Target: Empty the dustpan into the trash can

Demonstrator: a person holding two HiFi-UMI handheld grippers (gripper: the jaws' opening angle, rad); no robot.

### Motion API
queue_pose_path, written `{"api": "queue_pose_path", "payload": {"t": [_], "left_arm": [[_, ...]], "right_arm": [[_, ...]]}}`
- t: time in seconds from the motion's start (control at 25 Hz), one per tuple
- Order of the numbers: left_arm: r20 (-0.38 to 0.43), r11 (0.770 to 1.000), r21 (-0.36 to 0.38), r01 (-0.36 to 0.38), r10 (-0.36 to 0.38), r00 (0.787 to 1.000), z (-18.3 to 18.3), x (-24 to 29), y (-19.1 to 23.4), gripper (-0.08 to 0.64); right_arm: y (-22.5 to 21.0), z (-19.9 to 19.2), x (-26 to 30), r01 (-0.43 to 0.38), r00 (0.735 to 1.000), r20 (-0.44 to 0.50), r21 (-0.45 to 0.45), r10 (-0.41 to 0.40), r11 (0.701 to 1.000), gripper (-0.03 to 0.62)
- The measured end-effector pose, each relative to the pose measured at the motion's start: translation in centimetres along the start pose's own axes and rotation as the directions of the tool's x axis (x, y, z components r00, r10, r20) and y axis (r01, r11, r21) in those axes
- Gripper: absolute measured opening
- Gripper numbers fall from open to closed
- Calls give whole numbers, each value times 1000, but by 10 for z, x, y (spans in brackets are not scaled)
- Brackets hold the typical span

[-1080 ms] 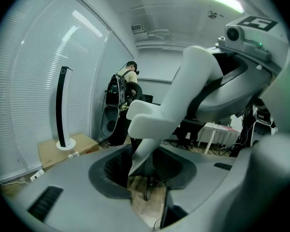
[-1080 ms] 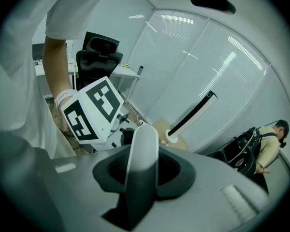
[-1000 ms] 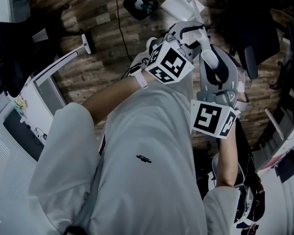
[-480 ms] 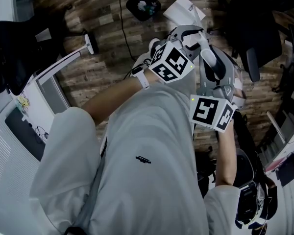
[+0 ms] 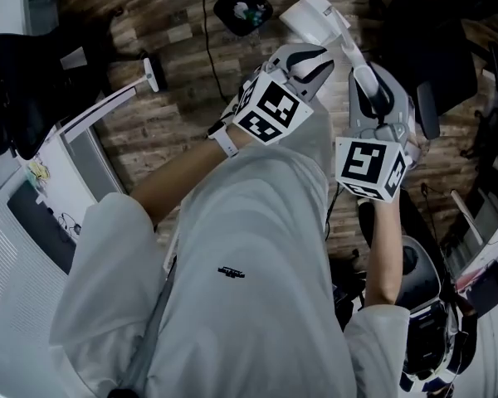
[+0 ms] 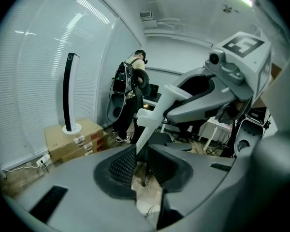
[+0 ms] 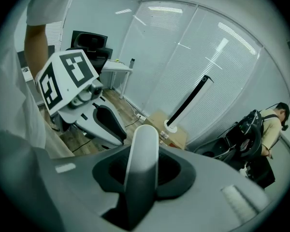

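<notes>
My left gripper (image 5: 314, 58) now sits further left than a second ago. Its jaws have just been closing, with the dustpan's white handle (image 5: 346, 46) between them. My right gripper (image 5: 363, 80) is farther out, and more of the white dustpan (image 5: 309, 16) shows beyond both.

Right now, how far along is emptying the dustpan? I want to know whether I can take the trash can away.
Done: the right gripper is shut on the handle. In hand: the left gripper has just been closing its jaws around the handle, apparently not clamped yet. Left: the dustpan is beside the trash can, not over it, so tipping remains.
</notes>
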State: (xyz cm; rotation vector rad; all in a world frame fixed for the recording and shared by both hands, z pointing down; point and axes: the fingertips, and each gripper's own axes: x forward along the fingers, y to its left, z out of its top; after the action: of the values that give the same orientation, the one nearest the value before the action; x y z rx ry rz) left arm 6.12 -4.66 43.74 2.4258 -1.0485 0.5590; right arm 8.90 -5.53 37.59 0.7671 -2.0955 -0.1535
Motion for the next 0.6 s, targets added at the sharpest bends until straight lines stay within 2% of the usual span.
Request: {"api": "queue_pose_path", "payload": {"t": [0.24,0.4,0.6], "left_arm": [[18,998,-22,-63,63,998,6,-15,12,12],[-10,993,-74,-90,89,996,-1,-25,24,8],[6,985,-102,-136,137,991,3,-36,41,7]], "right_arm": [[-14,-18,29,17,1000,-5,55,-16,998,109],[-25,-27,53,28,1000,-11,122,-27,992,109],[-41,-46,88,39,999,-36,218,-32,975,109]]}}
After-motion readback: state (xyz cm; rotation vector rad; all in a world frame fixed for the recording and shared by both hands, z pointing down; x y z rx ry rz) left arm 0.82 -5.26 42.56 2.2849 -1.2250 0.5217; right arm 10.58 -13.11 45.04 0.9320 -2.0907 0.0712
